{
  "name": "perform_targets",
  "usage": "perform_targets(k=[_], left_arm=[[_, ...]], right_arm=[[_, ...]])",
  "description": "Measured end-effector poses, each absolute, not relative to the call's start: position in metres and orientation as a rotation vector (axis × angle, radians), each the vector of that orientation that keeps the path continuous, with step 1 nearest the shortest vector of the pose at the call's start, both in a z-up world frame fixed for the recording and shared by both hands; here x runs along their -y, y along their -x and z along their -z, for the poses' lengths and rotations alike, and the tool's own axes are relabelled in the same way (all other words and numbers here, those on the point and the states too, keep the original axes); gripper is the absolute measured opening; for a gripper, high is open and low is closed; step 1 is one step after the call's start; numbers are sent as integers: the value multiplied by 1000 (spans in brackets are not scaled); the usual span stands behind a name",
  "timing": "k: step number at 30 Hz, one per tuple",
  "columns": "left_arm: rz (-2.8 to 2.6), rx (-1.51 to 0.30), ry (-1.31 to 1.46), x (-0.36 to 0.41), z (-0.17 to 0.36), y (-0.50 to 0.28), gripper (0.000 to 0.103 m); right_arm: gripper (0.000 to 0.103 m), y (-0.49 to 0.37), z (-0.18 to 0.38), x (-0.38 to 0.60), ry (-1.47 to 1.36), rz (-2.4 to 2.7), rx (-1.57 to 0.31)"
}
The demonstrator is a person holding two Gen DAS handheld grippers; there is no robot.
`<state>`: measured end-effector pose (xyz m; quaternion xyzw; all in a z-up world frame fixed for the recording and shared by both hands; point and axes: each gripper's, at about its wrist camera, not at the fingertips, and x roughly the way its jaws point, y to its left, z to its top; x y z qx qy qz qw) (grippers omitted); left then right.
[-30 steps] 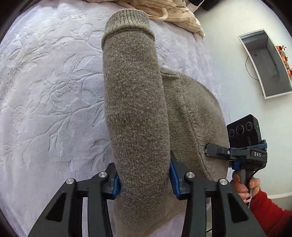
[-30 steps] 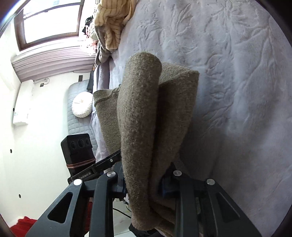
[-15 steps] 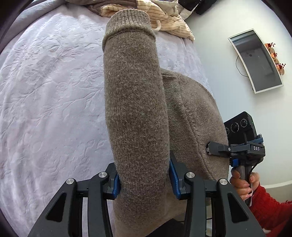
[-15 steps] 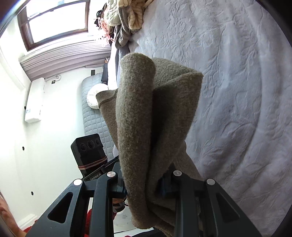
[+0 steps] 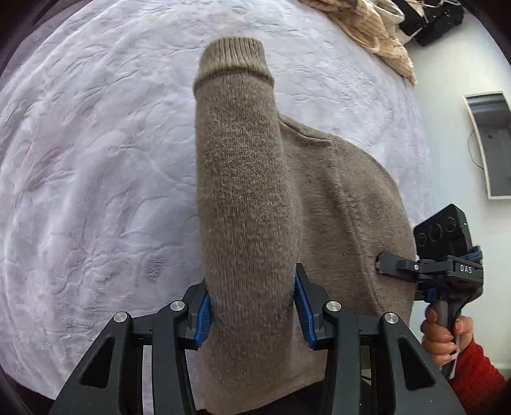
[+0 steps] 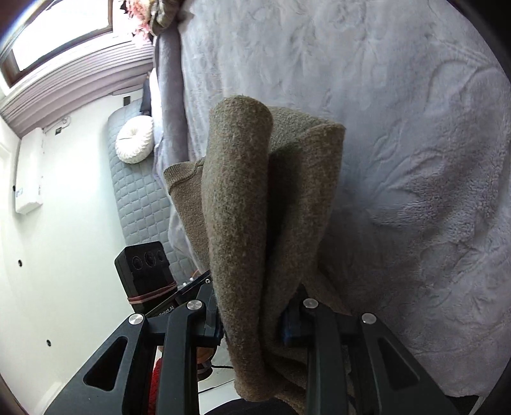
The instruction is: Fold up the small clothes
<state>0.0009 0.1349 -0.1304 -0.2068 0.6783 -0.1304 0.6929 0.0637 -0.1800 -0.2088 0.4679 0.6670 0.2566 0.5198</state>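
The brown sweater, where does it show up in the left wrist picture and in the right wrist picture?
Left wrist view: the brown sweater fills the centre, a cuffed sleeve running up from the left gripper, the body spreading right.
Right wrist view: it stands bunched in the centre, rising from the right gripper.
Shared landmark: the pale embossed blanket behind the sweater, on the right in the right wrist view.

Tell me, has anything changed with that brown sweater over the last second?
Not much. Both grippers carried the brown sweater a little further across the white bedspread; the striped clothes pile slid toward the frame edge. Nothing was let go: the left gripper and right gripper stay clamped on the knit, sleeve cuff pointing away.
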Motion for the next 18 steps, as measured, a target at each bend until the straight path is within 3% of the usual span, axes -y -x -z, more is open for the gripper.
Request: perform_targets(k=[4,5,8,10,12,18], left_arm=[[199,-1496,474,-154,132,8,45],[185,-1489,480,-158,128,12,45],[147,-1477,447,-161,120,13,45],[131,-1471,407,-159,115,14,45],[145,-1455,376,-153,104,13,45],[262,-1419,318,-125,84,18,45]], right_arm=[[34,-74,205,197,-1040,-464,-1604],[39,-76,200,204,-975,-408,-1614],[40,-72,177,222,-736,-272,-1631],[35,-69,163,229,-656,-251,-1606],[18,-66,145,227,-609,-275,-1571],[18,-45,117,173,-429,-405,-1531]])
